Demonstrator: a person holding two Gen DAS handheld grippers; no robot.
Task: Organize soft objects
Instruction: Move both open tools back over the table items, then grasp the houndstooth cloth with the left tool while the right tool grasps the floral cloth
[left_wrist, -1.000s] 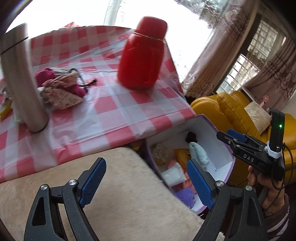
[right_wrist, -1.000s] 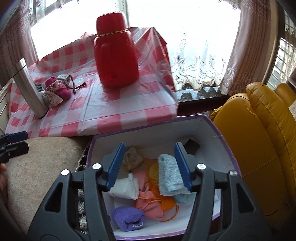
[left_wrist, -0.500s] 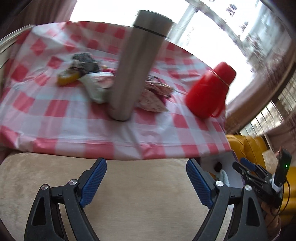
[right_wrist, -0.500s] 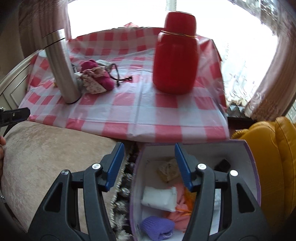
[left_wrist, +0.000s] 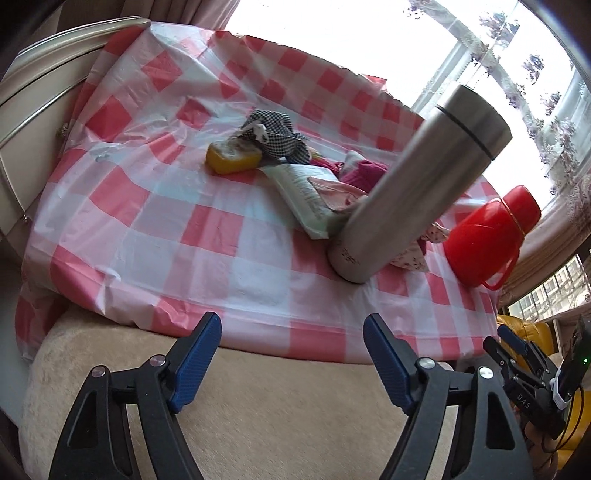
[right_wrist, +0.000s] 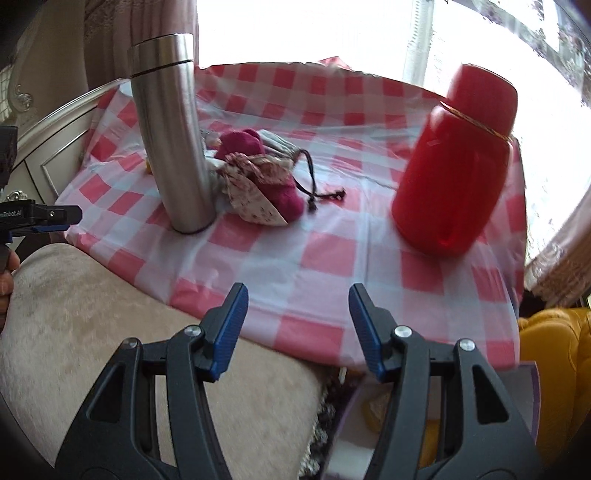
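Observation:
Soft things lie in a heap on the red-checked tablecloth (left_wrist: 155, 221): a yellow sponge (left_wrist: 232, 158), a black-and-white checked cloth (left_wrist: 280, 136), a flat white packet (left_wrist: 303, 192), a magenta knitted piece (right_wrist: 258, 166) and a floral drawstring pouch (right_wrist: 255, 199). My left gripper (left_wrist: 291, 350) is open and empty over the beige cushion, short of the table's near edge. My right gripper (right_wrist: 295, 325) is open and empty at the table's front edge. The white box (right_wrist: 369, 435) with soft items sits low under the right gripper, mostly hidden.
A tall steel flask (left_wrist: 413, 199) stands beside the heap; it also shows in the right wrist view (right_wrist: 170, 147). A red jug (right_wrist: 454, 170) stands at the right of the table. A beige cushion (right_wrist: 92, 314) lies in front; a yellow armchair (right_wrist: 554, 362) is at the right.
Both grippers have swung left and up, away from the box toward the table. The left view now faces the heap; the box has dropped to the bottom of the right view. Both stay open.

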